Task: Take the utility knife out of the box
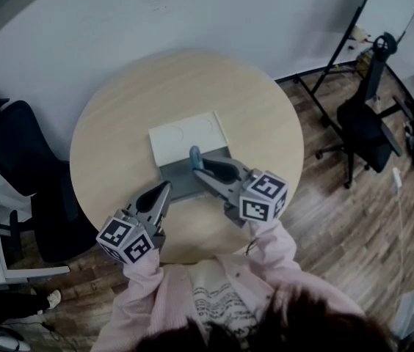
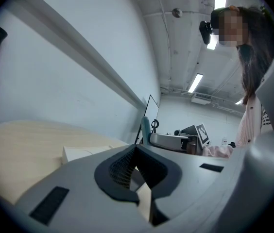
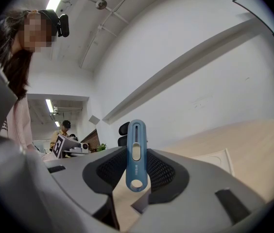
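As right gripper point(image 3: 136, 173) clamps utility knife point(image 3: 136, 147), box point(image 1: 186, 139) lies centred on table point(image 1: 115, 134).

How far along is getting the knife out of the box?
Mostly done: the right gripper grips the blue knife upright above the grey box. The left gripper, shut and empty, sits beside it. Left: move the knife clear and set it down.

Free tabletop point(image 1: 119, 127) all around box point(image 1: 180, 176)

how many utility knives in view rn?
1. The blue utility knife stands upright, clamped between the right gripper's fingers, over the open box. The grippers cover part of the box, so another may be hidden.
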Available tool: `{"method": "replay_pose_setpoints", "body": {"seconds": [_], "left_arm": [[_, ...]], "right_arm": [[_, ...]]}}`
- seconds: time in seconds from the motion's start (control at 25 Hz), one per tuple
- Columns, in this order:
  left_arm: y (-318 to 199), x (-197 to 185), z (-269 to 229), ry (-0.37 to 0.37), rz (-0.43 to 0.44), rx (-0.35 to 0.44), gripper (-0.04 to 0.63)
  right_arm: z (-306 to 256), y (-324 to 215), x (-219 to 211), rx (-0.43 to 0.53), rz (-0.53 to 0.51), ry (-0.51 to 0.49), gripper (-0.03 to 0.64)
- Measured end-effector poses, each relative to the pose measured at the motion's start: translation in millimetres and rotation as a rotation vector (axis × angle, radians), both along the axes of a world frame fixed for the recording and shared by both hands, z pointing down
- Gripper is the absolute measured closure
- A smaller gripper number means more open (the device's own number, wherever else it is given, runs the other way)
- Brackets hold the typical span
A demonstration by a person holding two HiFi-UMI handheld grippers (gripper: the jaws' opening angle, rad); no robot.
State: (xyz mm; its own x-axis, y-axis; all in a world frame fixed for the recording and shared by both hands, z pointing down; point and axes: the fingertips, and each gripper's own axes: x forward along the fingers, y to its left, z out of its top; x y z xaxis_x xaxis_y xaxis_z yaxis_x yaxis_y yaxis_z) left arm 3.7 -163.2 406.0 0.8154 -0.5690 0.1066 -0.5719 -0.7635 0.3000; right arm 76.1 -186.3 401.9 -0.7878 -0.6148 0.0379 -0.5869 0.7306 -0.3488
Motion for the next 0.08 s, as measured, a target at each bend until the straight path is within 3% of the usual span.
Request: {"method": "replay_pose_setpoints", "body": {"seconds": [0.08], "left_arm": [[-0.6,-0.3,0.2,-0.001,0.002,0.000,0.588]], "right_arm": [[0.8,-0.5,-0.4,-0.001,0.000,0.000,0.479]]}}
